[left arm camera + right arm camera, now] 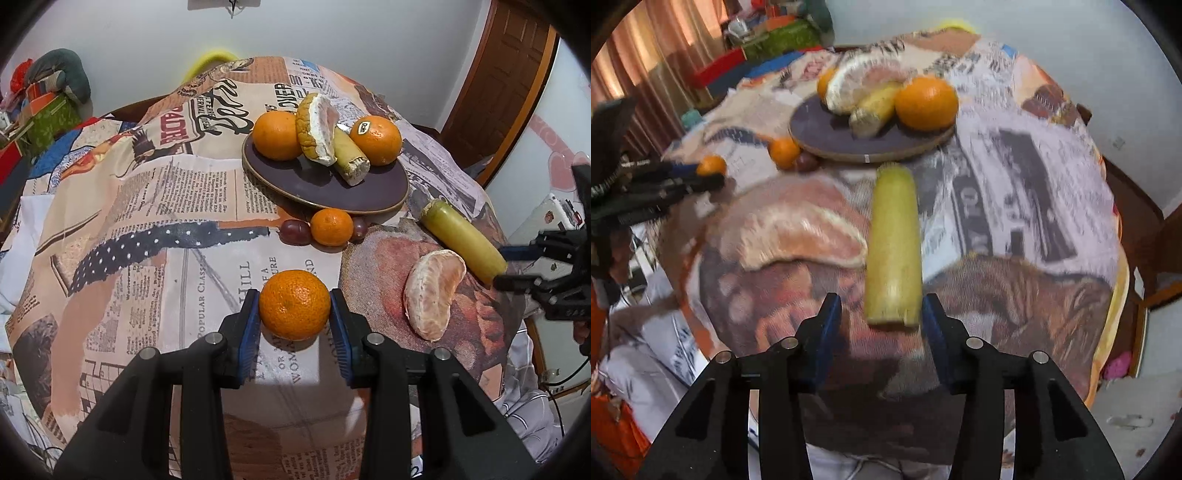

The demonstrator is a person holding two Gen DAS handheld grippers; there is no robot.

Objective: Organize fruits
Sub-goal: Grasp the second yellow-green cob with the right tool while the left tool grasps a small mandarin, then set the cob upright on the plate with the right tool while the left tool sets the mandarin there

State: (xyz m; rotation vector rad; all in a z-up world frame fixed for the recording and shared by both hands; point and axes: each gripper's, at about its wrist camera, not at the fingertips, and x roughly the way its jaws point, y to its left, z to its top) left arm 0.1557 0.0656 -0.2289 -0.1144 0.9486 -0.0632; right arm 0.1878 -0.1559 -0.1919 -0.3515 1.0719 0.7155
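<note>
My left gripper (pixel 294 308) is shut on a tangerine (pixel 294 304) just above the cloth; it also shows in the right wrist view (pixel 711 165). My right gripper (pixel 881 314) is open, its blue pads either side of the near end of a yellow-green cut stalk (pixel 894 243) lying on the cloth; the pads do not touch it. The stalk also shows in the left wrist view (pixel 463 238), with the right gripper (pixel 517 266) at its end. A dark plate (pixel 369 192) holds two oranges (pixel 277 134), a pomelo piece (pixel 317 125) and another stalk piece (pixel 351 157).
A peeled pomelo segment (pixel 434 293) lies beside the stalk. A second tangerine (pixel 331 226) and two grapes (pixel 294 231) lie at the plate's near rim. The table is draped in a newspaper-print cloth (pixel 147 206). Boxes and clutter stand at the far left (pixel 44 110).
</note>
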